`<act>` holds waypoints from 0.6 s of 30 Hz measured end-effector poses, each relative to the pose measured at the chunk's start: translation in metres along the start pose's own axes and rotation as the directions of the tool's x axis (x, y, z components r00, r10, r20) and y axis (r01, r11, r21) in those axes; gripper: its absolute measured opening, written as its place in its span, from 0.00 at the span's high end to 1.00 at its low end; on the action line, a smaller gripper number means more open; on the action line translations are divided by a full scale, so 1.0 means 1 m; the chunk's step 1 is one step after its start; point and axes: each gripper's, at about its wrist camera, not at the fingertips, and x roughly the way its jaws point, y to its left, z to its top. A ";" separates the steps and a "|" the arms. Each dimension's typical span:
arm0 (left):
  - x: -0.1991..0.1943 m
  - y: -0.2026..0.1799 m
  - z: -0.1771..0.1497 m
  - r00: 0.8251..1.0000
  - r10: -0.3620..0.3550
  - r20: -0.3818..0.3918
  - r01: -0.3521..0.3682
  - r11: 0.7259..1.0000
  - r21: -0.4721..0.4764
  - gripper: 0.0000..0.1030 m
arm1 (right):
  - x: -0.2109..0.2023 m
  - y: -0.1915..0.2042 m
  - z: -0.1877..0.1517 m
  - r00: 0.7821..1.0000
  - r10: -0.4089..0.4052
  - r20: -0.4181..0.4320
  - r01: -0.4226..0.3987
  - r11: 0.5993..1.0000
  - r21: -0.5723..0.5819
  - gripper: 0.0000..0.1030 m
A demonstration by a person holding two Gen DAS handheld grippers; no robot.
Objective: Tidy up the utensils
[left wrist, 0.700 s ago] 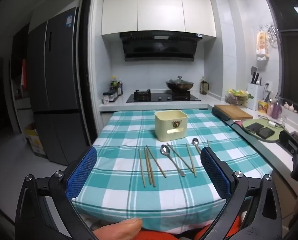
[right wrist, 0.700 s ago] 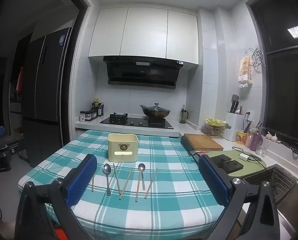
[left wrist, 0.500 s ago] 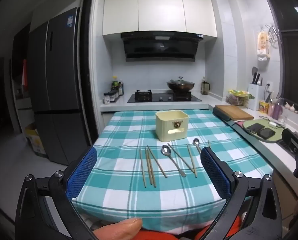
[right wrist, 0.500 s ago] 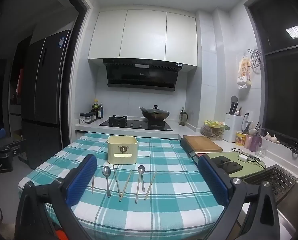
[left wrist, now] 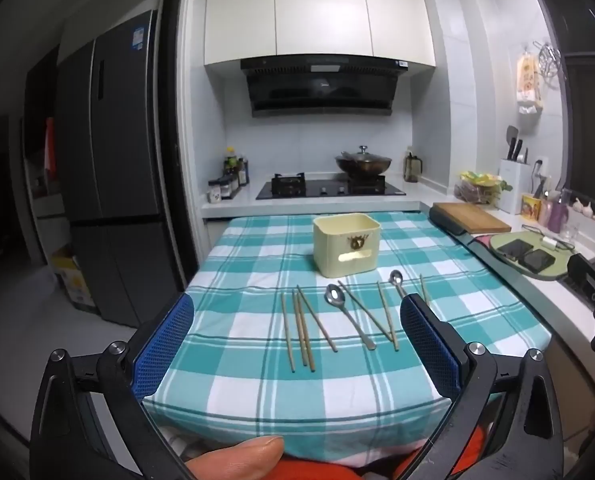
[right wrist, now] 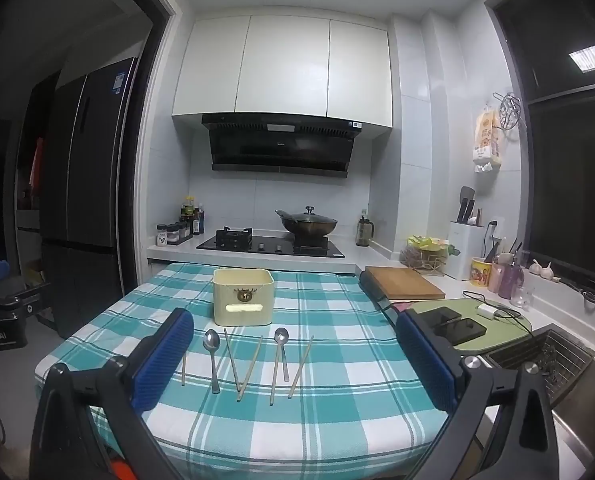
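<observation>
A cream utensil holder (left wrist: 346,245) (right wrist: 243,297) stands upright on the teal checked tablecloth (left wrist: 233,344) (right wrist: 337,360). In front of it lie several wooden chopsticks (left wrist: 297,330) (right wrist: 250,368) and two metal spoons (left wrist: 347,314) (right wrist: 211,354), spread side by side. My left gripper (left wrist: 297,344) hangs open over the near table edge, short of the utensils, nothing between its blue pads (left wrist: 161,346). My right gripper (right wrist: 295,360) is likewise open and empty, held before the near edge.
A wooden cutting board (left wrist: 473,218) (right wrist: 401,282) and a green mat with two phones (right wrist: 481,326) lie on the counter to the right, with a sink (right wrist: 545,356) beyond. The stove with a wok (right wrist: 306,222) is behind the table. A dark fridge (left wrist: 105,184) stands left.
Both views have shifted only slightly; the utensils and the holder lie as before, and both grippers stay open.
</observation>
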 end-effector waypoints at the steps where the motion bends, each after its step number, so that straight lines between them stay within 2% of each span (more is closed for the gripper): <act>1: 0.001 0.000 -0.001 1.000 0.000 -0.002 0.000 1.000 0.000 0.00 | 0.000 -0.001 -0.001 1.000 -0.001 0.002 0.001 1.000 0.001 0.00; 18: 0.007 0.001 -0.004 1.000 0.004 -0.014 -0.004 1.000 0.006 0.00 | 0.005 -0.002 -0.005 1.000 -0.003 -0.002 0.003 1.000 0.007 0.00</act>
